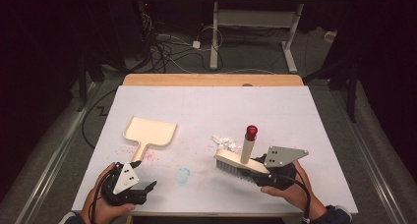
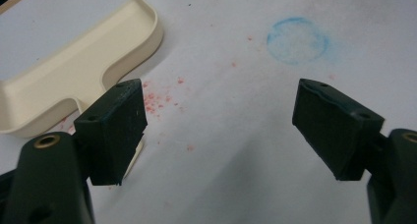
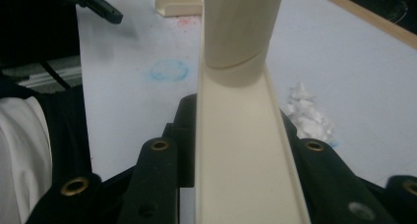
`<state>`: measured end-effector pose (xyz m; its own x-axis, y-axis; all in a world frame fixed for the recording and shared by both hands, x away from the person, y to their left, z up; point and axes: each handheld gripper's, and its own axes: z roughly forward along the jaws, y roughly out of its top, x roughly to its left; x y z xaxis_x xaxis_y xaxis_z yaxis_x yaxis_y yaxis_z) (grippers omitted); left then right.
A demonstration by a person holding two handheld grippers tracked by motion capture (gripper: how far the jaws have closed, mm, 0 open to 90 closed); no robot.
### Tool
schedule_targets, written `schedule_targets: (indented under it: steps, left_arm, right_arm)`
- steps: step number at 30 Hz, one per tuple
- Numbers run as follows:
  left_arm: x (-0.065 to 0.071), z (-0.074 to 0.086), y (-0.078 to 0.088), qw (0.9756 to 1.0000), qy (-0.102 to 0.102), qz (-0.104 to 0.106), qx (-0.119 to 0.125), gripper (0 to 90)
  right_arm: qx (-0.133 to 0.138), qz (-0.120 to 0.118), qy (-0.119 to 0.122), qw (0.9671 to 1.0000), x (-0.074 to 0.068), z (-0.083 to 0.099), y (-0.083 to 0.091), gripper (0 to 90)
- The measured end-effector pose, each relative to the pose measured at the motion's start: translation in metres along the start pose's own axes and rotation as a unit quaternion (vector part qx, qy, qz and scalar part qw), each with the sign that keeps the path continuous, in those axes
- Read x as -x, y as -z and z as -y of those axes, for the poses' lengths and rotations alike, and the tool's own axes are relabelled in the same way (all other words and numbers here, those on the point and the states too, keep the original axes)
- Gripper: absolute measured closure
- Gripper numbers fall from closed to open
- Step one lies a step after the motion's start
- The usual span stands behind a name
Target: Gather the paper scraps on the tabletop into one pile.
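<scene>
While the white tabletop (image 1: 206, 106) takes up the middle of the high view, the work on it looks only begun: sweeping scraps into a pan. The cream dustpan (image 1: 149, 131) lies flat at centre left, its handle pointing toward the lower left of the frame, with nothing in it that can be made out. At lower right the right gripper (image 1: 268, 172) is clamped on the back of the cream brush (image 1: 235, 162), whose red-capped handle stands up and whose bristles rest on the tabletop; the right gripper view shows the brush back (image 3: 241, 160) pinched between the two black jaws. At lower left the left gripper (image 1: 142, 188) rests with its jaws spread wide and nothing between them, just short of the pan's handle. The little heap of white scraps (image 1: 223, 141) lies just beyond the brush, well apart from the pan. By my reading the brush is in hand, but the pan is not yet picked up and the scraps remain unswept. Faint red specks (image 1: 150, 156) and a blue ring (image 1: 183, 175) mark the tabletop near the bottom.
</scene>
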<state>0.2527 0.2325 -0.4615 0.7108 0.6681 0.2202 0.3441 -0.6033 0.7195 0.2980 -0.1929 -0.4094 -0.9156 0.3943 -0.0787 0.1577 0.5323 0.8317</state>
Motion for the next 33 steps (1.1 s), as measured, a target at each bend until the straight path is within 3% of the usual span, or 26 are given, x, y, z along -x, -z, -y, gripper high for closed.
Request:
schedule_targets:
  steps: [6, 10, 16, 19, 24, 33]
  left_arm:
    - [0.0, 0.0, 0.0, 1.0, 0.001, 0.002, 0.001, 20.1]
    - [0.0, 0.0, 0.0, 1.0, 0.0, 0.003, 0.001, 20.2]
    - [0.001, -0.001, -0.001, 1.0, 0.002, 0.006, 0.001, 20.2]
    - [0.002, -0.001, -0.003, 1.0, -0.001, 0.008, 0.0, 20.2]
    - [0.002, -0.002, -0.006, 0.9999, -0.002, 0.012, -0.004, 20.2]
    - [0.002, -0.002, -0.006, 0.9999, -0.002, 0.016, -0.003, 20.2]
  right_arm:
    - [-0.023, -0.021, 0.03, 0.9991, -0.001, 0.007, -0.01, 67.4]
    - [-0.046, -0.02, 0.037, 0.998, 0.004, 0.015, -0.02, 67.5]
    - [-0.056, -0.012, 0.046, 0.9973, 0.016, 0.019, -0.027, 67.5]
    - [-0.052, -0.007, 0.05, 0.9974, 0.028, 0.019, -0.03, 67.5]
    - [-0.044, -0.02, 0.055, 0.9973, 0.044, 0.016, -0.04, 67.4]
    - [-0.028, -0.015, 0.048, 0.9983, 0.059, 0.002, -0.054, 67.5]
